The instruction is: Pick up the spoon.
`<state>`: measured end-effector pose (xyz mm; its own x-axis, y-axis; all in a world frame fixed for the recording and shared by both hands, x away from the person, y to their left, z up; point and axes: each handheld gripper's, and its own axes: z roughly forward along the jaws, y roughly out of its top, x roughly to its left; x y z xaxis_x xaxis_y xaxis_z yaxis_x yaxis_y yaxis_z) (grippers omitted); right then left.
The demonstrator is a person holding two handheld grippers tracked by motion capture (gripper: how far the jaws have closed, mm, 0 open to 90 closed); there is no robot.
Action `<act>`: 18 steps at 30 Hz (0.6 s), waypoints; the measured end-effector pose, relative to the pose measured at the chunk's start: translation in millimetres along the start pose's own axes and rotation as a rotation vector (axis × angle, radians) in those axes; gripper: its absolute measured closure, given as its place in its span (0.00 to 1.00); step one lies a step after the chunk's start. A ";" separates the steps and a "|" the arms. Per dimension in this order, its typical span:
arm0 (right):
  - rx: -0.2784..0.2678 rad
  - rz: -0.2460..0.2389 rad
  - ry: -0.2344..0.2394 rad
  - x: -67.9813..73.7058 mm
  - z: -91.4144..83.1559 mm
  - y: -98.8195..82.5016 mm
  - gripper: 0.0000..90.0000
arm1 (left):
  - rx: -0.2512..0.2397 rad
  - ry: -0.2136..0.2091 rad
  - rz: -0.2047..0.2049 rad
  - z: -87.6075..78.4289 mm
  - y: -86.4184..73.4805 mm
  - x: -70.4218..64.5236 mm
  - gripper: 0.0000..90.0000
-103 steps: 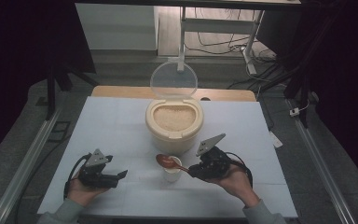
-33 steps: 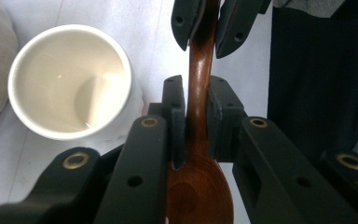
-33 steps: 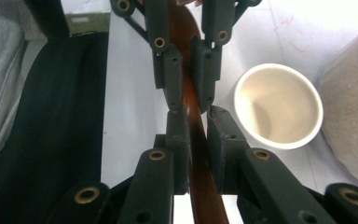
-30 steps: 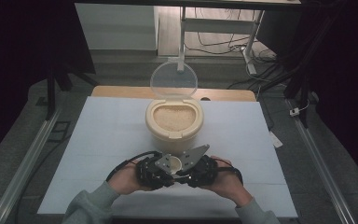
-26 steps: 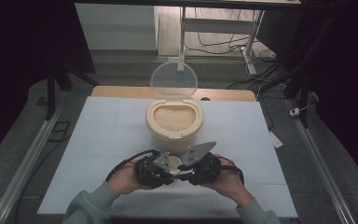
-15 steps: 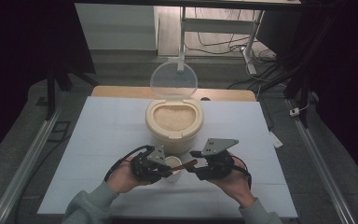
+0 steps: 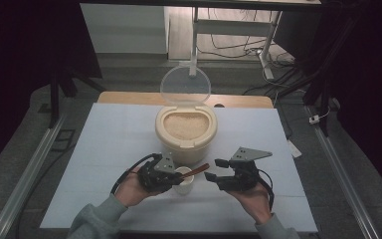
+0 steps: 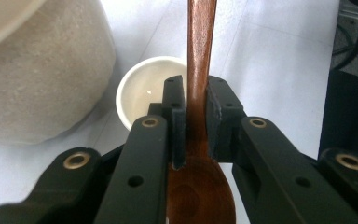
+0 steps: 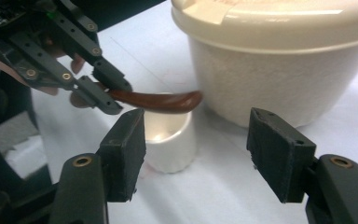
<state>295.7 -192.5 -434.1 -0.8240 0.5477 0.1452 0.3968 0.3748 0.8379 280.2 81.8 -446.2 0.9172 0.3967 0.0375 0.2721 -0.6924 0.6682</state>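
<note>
The left gripper [image 7: 175, 175] now carries the wooden spoon [image 8: 200, 60] alone — its 2 jaws are clamped on the neck of the spoon just above the bowl, as the left gripper view shows, with the handle running forward over the small white cup [image 7: 184, 180]. The right gripper [image 7: 218, 169] has just been opening its jaws, and nothing lies between them now; in the right gripper view the pads stand wide apart with the cup and the spoon's handle tip beyond them. A second ago both grippers were bunched together over the cup with the spoon between them; since then the right one has drawn off to the right and sits clear of the spoon. That reads as a handover completed: the spoon has passed from right to left. The spoon hangs just above the cup, close in front of the rice container [image 7: 185, 130], whose clear lid [image 7: 185, 87] stands open. The likely next work is scooping rice, though the left gripper holds the spoon near the bowl end, which may make dipping awkward.
</note>
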 end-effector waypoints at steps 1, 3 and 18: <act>0.000 0.009 0.009 0.5 1.4 -0.8 0.41 | -0.004 0.004 -0.001 -0.2 0.2 -0.3 0.87; 0.003 0.021 0.023 2.8 4.7 -1.7 0.41 | -0.009 0.010 0.001 -0.4 0.5 -1.0 0.87; -0.059 0.115 0.043 11.7 19.7 -2.4 0.53 | -0.024 0.031 0.016 4.7 2.6 -7.8 0.87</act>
<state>293.0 -172.3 -444.8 -0.7913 0.5518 0.2633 0.4661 0.2657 0.8439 275.1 74.1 -448.3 0.9120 0.4041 0.0707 0.2500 -0.6840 0.6853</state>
